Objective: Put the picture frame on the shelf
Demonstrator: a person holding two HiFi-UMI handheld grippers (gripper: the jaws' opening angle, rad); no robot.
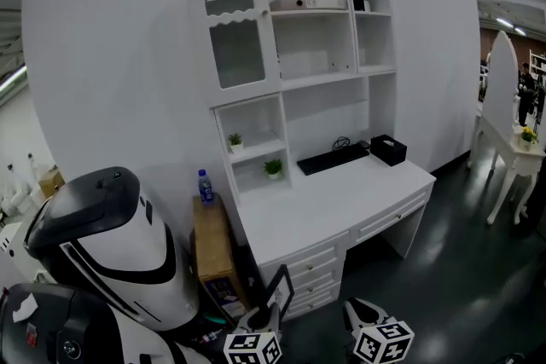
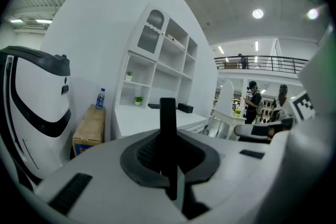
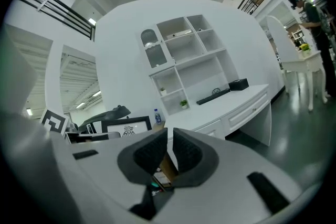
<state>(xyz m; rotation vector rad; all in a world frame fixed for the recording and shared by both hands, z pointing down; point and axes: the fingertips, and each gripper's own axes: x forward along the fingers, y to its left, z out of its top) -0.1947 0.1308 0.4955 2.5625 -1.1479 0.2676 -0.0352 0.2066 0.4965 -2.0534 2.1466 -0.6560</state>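
The picture frame (image 1: 281, 289) has a black rim and stands upright above my left gripper (image 1: 271, 316) at the bottom edge of the head view. In the left gripper view its black edge (image 2: 167, 113) runs straight up between the pads, and my left gripper (image 2: 168, 139) is shut on it. The right gripper view shows its white face with a dark emblem (image 3: 126, 127) at the left. My right gripper (image 3: 170, 136) holds nothing, its pads almost together; it sits low beside the left one (image 1: 363, 316). The white shelf unit (image 1: 316, 55) stands on a white desk (image 1: 341, 205) ahead.
A keyboard (image 1: 333, 158), a black box (image 1: 388, 149) and two small plants (image 1: 273, 168) sit on the desk and its cubbies. A cardboard box (image 1: 213, 247) with a water bottle (image 1: 205, 186) stands left of the desk. A large white-and-black machine (image 1: 111, 251) fills the left. A white table (image 1: 512, 145) stands right; people (image 2: 253, 101) stand far off.
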